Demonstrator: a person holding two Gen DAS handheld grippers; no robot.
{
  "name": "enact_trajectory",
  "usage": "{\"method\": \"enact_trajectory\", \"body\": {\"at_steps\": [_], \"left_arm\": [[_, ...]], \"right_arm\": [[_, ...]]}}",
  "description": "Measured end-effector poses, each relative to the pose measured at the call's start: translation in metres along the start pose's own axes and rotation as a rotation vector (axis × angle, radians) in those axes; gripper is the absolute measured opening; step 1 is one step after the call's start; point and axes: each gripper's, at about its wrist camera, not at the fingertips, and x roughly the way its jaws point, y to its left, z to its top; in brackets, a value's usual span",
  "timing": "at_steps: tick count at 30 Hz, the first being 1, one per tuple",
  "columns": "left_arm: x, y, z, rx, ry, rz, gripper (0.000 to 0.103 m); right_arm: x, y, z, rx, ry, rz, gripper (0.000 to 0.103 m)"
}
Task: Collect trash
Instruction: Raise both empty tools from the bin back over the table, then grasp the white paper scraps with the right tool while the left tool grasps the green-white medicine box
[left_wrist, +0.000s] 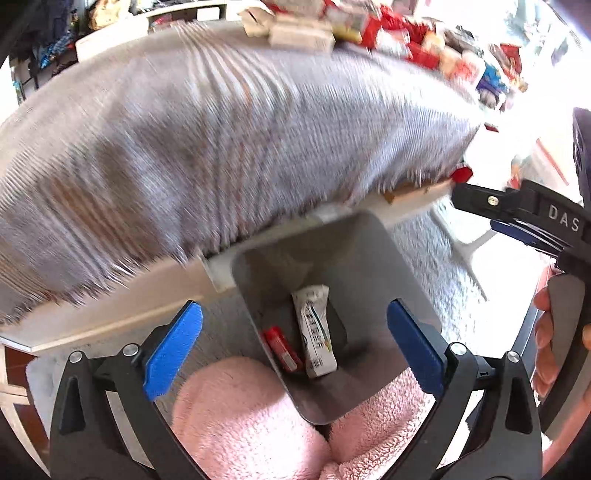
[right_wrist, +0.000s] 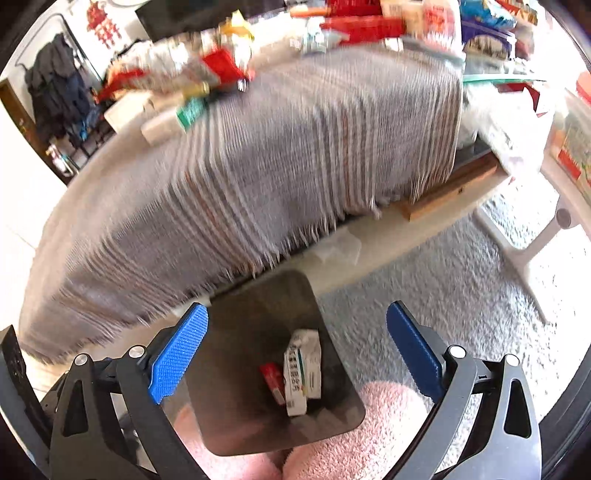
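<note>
Both grippers hang spread wide with nothing between their blue pads: the left gripper (left_wrist: 294, 345) and the right gripper (right_wrist: 297, 350) each look down into a grey bin (left_wrist: 373, 258) that sits directly below and ahead of the fingertips.

At the bottom of the bin lies a white carton (left_wrist: 314, 330), its long axis running away from the left gripper and tipped slightly leftward at the far end. A small red packet (left_wrist: 280, 349) lies just left of it, roughly parallel and touching or nearly so. From the right wrist the same white carton (right_wrist: 301, 369) and red packet (right_wrist: 272, 380) show, though the carton seems to be two overlapping pieces; blur leaves that unsettled.

Pink fleece-clad knees (left_wrist: 236, 417) flank the bin's near corner, hiding its lower rim. Beyond the bin a grey striped fringed cloth (left_wrist: 207, 147) covers a low table, smeared by motion. The clutter (right_wrist: 332, 26) along its far edge is too blurred to name. At the right edge of the left view, a hand (left_wrist: 546, 343) grips the other tool, cut off by the frame.
</note>
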Motion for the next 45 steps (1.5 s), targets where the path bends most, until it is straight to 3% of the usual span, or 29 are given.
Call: {"method": "enact_trajectory", "body": {"at_steps": [9, 17, 22, 27, 33, 39, 41, 45], "left_arm": [[-0.043, 0.018, 0.065, -0.040, -0.108, 0.057, 0.095], [-0.039, 0.004, 0.131, 0.013, -0.169, 0.048, 0.095], [-0.017, -0.005, 0.172, 0.030, -0.176, 0.047, 0.095], [0.020, -0.017, 0.201, 0.069, -0.125, 0.049, 0.095], [0.052, -0.017, 0.228, 0.081, -0.097, 0.057, 0.095], [0.073, -0.019, 0.238, 0.093, -0.078, 0.051, 0.095], [0.078, -0.016, 0.240, 0.088, -0.078, 0.050, 0.095], [0.086, -0.012, 0.245, 0.084, -0.069, 0.039, 0.094]], "right_arm": [[-0.035, -0.002, 0.061, -0.012, -0.100, -0.008, 0.100], [-0.045, 0.004, 0.132, -0.032, -0.176, -0.031, 0.100], [-0.029, 0.002, 0.176, -0.025, -0.183, -0.043, 0.100], [-0.006, -0.007, 0.221, 0.010, -0.168, -0.042, 0.099], [0.036, -0.019, 0.273, 0.052, -0.136, -0.046, 0.085], [0.074, -0.028, 0.303, 0.087, -0.107, -0.057, 0.080], [0.085, -0.031, 0.310, 0.103, -0.096, -0.050, 0.072], [0.098, -0.032, 0.318, 0.114, -0.080, -0.041, 0.069]]}}
